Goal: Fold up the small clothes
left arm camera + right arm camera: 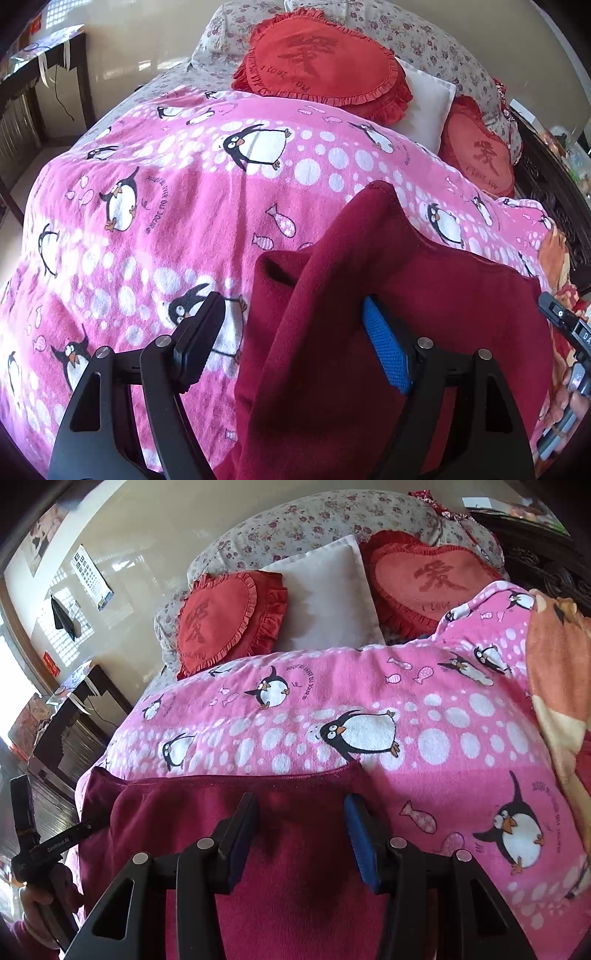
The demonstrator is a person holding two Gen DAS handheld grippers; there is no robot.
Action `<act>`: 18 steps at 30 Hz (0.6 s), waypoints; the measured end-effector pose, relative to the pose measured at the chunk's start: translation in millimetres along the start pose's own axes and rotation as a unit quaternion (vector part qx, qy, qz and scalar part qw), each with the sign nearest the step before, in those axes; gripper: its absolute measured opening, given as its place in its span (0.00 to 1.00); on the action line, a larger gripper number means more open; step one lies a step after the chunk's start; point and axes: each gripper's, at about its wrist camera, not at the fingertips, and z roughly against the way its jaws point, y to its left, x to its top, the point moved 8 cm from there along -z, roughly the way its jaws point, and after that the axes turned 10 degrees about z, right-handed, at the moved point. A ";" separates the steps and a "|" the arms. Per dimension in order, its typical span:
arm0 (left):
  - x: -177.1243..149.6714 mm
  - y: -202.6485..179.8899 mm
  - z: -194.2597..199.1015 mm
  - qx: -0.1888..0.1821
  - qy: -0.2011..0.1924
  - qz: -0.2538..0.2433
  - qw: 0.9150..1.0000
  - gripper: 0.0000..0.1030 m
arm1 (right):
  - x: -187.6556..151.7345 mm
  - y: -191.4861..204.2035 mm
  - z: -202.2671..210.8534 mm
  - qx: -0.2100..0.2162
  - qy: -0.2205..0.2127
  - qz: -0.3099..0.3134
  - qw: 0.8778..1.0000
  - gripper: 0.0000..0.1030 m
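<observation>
Dark red garment (424, 295) on pink penguin blanket (147, 206) covering the bed, left gripper (291, 343) jaws released, one fold between them, right gripper (301, 840) jaws released above the garment's hem (258, 779)

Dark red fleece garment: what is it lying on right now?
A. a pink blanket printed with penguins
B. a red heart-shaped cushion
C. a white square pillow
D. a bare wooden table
A: the dark red fleece garment is spread over the pink blanket printed with penguins, clear of the pillows farther back.
</observation>
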 end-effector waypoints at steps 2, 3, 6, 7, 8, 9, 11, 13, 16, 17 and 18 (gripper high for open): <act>-5.8 3.6 16.6 -0.011 -0.007 -0.011 1.000 0.75 | -5.3 6.5 27.3 0.007 -0.012 0.010 1.000 0.46; -8.7 4.4 23.3 -0.012 -0.011 -0.017 1.000 0.75 | -8.7 9.0 36.6 0.004 -0.014 0.016 1.000 0.46; -24.5 9.7 43.4 -0.018 -0.016 -0.038 0.999 0.75 | -26.1 16.6 57.5 0.004 -0.014 0.034 0.999 0.46; -31.1 12.0 48.8 -0.022 -0.016 -0.040 0.999 0.75 | -33.9 17.2 59.0 0.001 -0.008 0.038 0.999 0.46; -38.8 15.5 52.1 -0.025 -0.014 -0.038 0.999 0.75 | -41.6 16.0 56.8 -0.005 0.000 0.041 0.999 0.46; -45.7 18.7 52.8 -0.026 -0.009 -0.034 0.999 0.75 | -50.5 12.9 50.6 -0.019 0.013 0.046 0.999 0.46; -62.1 25.0 49.6 -0.026 0.008 -0.029 0.999 0.75 | -67.7 1.8 32.1 -0.059 0.046 0.056 0.996 0.46; -76.2 32.8 46.6 -0.017 0.020 -0.026 0.999 0.75 | -70.9 -2.6 28.6 -0.054 0.047 0.040 0.997 0.46; -92.1 44.0 49.8 -0.023 0.026 -0.010 0.999 0.75 | -60.3 0.8 46.5 -0.051 0.042 0.024 0.998 0.46; -96.3 47.6 51.3 -0.025 0.027 -0.005 0.999 0.75 | -54.6 6.4 56.6 -0.053 0.027 0.030 0.998 0.46; -100.0 50.8 52.5 -0.028 0.027 -0.001 0.999 0.75 | -50.4 12.1 64.0 -0.056 0.018 0.039 0.998 0.46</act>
